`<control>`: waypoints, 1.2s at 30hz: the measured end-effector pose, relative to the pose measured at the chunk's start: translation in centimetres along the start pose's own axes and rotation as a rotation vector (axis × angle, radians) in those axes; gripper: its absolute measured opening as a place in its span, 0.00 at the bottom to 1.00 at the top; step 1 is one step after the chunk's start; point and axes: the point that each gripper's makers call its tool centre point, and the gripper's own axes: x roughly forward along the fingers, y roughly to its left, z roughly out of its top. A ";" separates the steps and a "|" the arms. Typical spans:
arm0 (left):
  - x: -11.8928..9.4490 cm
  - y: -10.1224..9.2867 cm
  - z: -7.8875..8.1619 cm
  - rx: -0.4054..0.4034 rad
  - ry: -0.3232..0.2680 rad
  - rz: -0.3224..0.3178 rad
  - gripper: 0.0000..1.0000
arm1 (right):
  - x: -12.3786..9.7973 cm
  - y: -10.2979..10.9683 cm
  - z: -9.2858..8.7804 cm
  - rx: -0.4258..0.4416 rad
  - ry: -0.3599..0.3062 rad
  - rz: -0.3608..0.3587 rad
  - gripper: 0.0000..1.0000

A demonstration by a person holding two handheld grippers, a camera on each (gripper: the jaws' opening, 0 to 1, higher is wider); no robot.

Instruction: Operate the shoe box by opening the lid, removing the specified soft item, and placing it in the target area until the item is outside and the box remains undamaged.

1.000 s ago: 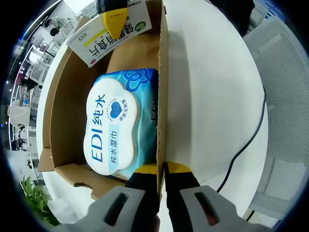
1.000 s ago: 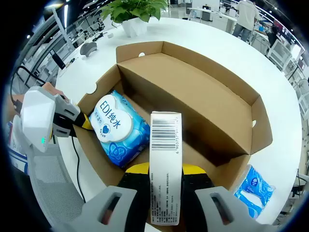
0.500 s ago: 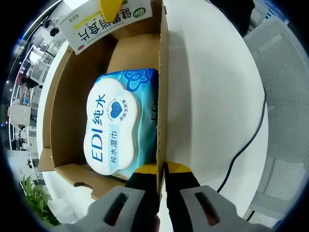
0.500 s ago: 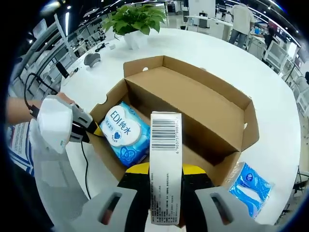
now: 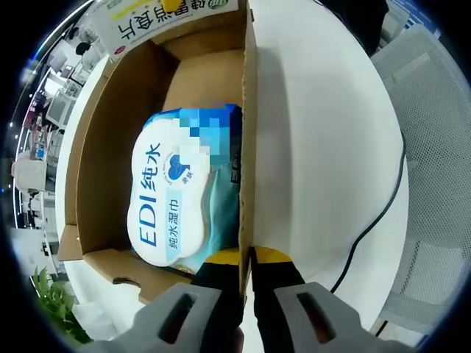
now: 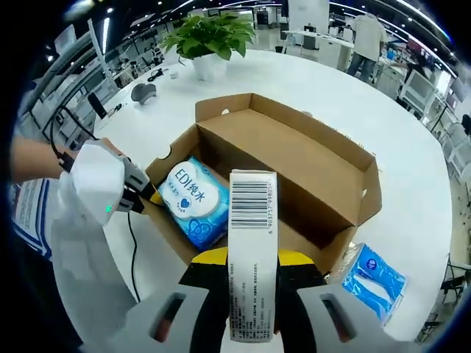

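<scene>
Right claw clamped on a narrow white carton with a barcode, held above the open brown cardboard shoe box; just beside that box, on the round white worktop, a small blue-and-white soft pack. Left claw pinched narrow on the box's side wall, at the corner. Inside, flat on the box floor, a blue wet-wipe pack with white lid marked EDI.

Left gripper view: close at shoe box wall, looking along its inside. Right gripper view: above box, farther back. Shared: box interior, wet-wipes pack.
</scene>
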 end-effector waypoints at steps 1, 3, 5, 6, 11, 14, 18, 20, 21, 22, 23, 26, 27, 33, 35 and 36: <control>0.0 0.0 0.0 0.001 0.000 0.000 0.02 | 0.1 -0.1 0.0 -0.004 0.001 0.001 0.18; 0.0 0.0 -0.1 -0.001 0.002 -0.002 0.02 | 0.0 0.3 -0.1 -0.009 0.000 0.000 0.18; 0.0 0.0 -0.1 -0.001 0.002 -0.002 0.02 | -0.1 0.7 0.0 -0.010 -0.002 0.006 0.18; 0.0 0.0 -0.1 -0.001 0.001 -0.001 0.02 | -0.2 0.7 0.0 -0.012 -0.004 0.005 0.18; 0.0 0.1 -0.1 0.000 0.002 -0.002 0.02 | -0.5 0.3 0.1 -0.020 -0.008 -0.001 0.18; -0.1 0.1 -0.1 0.001 0.001 -0.001 0.02 | -1.0 0.2 0.2 -0.012 -0.018 -0.003 0.18; 0.0 0.2 -0.1 0.000 0.002 -0.002 0.02 | -1.7 -0.2 0.3 0.011 -0.038 -0.004 0.18; -0.1 0.1 -0.1 0.000 0.002 -0.002 0.02 | -2.0 -0.3 0.4 0.018 -0.046 -0.007 0.18; -0.1 0.1 -0.1 -0.001 0.002 -0.002 0.02 | -2.0 -0.4 0.4 0.022 -0.051 -0.009 0.18; -0.1 0.2 -0.1 0.000 0.002 -0.002 0.02 | -2.0 -0.4 0.4 0.025 -0.054 -0.008 0.18; -0.1 0.2 -0.1 -0.001 0.003 -0.002 0.02 | -2.3 0.0 0.2 0.025 -0.059 -0.006 0.18; -0.1 0.2 -0.1 0.000 0.003 -0.002 0.02 | -2.8 0.6 -0.1 0.008 -0.064 -0.014 0.18; -0.1 0.2 0.0 0.001 0.003 -0.002 0.02 | -2.9 0.8 -0.1 0.003 -0.066 -0.018 0.18; -0.1 0.2 0.0 -0.001 0.004 -0.001 0.02 | -3.6 1.0 -0.4 0.011 -0.082 -0.021 0.18; -0.1 0.2 0.0 -0.002 0.005 -0.002 0.02 | -3.6 0.8 -0.5 0.015 -0.086 -0.022 0.18; -0.1 0.2 0.0 -0.002 0.005 -0.002 0.02 | -3.7 0.8 -0.6 0.016 -0.086 -0.027 0.18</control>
